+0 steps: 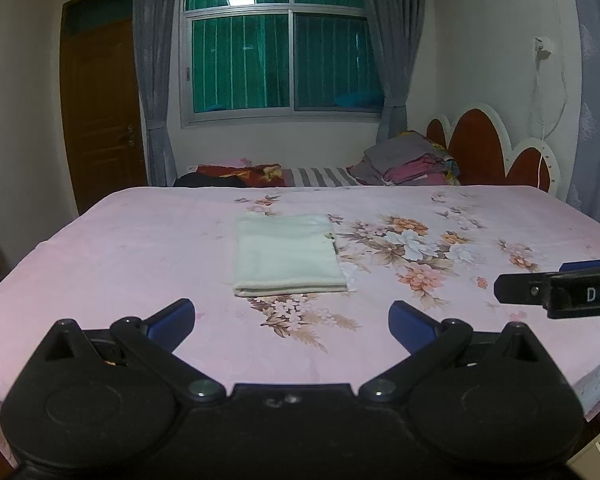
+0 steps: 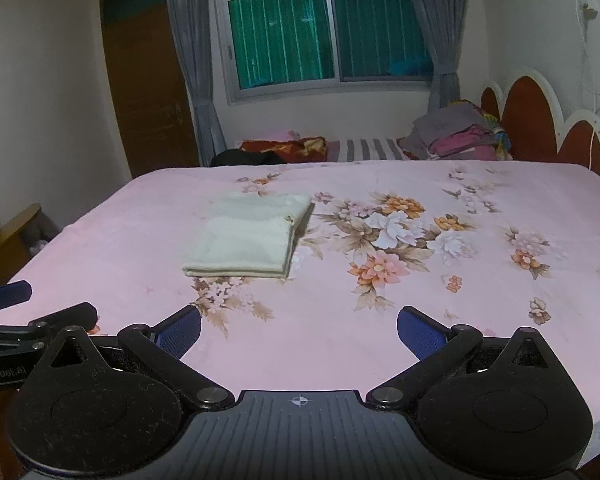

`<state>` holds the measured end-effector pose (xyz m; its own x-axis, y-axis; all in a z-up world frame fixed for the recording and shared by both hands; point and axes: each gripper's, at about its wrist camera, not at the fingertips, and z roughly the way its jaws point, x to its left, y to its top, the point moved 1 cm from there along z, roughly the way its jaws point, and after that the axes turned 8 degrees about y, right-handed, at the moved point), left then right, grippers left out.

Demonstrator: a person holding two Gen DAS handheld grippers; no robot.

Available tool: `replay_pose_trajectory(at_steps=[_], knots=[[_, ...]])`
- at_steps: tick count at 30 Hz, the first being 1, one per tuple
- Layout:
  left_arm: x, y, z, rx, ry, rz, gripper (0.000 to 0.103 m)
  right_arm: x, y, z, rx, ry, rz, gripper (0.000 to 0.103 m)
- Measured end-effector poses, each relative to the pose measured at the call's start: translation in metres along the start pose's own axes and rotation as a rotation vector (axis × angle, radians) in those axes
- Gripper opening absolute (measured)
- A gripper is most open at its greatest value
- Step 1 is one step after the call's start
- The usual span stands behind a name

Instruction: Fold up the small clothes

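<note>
Both grippers hang wide open, empty, over the sheet (image 1: 100, 248): left (image 1: 292, 314), right (image 2: 299, 326); folded cloth (image 1: 286, 258) lies flat ahead, untouched

Black tool (image 1: 292, 326) — blue fingertips (image 1: 176, 316).

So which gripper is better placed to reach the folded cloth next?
Left, probably. The left gripper points straight at the folded cloth, which sits centred ahead. From the right gripper, the cloth lies off to its left. Both are open.
</note>
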<state>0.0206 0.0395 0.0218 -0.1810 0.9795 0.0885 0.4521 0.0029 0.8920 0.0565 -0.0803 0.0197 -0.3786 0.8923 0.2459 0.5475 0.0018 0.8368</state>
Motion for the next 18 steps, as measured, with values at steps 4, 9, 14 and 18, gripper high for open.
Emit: replay_pose_trajectory(at_steps=[4,9,14,18], knots=[[0.0011,0.001,0.0,-0.005,-0.004,0.001,0.103,0.0001,0.0009,0.0001,0.001,0.002,-0.003,0.103],[0.0026,0.0018,0.0005,-0.006,-0.007,0.0,0.103,-0.0002,0.0028,0.0003,-0.001,0.001,0.002,0.103],[0.0011,0.0022,-0.0013,-0.007,-0.02,-0.002,0.103,0.0009,0.004,-0.0004,-0.002,0.001,0.002,0.103],[-0.0013,0.0027,-0.0047,-0.009,-0.026,0.002,0.103,0.0039,0.0051,-0.0017,-0.007,0.005,-0.005,0.103]])
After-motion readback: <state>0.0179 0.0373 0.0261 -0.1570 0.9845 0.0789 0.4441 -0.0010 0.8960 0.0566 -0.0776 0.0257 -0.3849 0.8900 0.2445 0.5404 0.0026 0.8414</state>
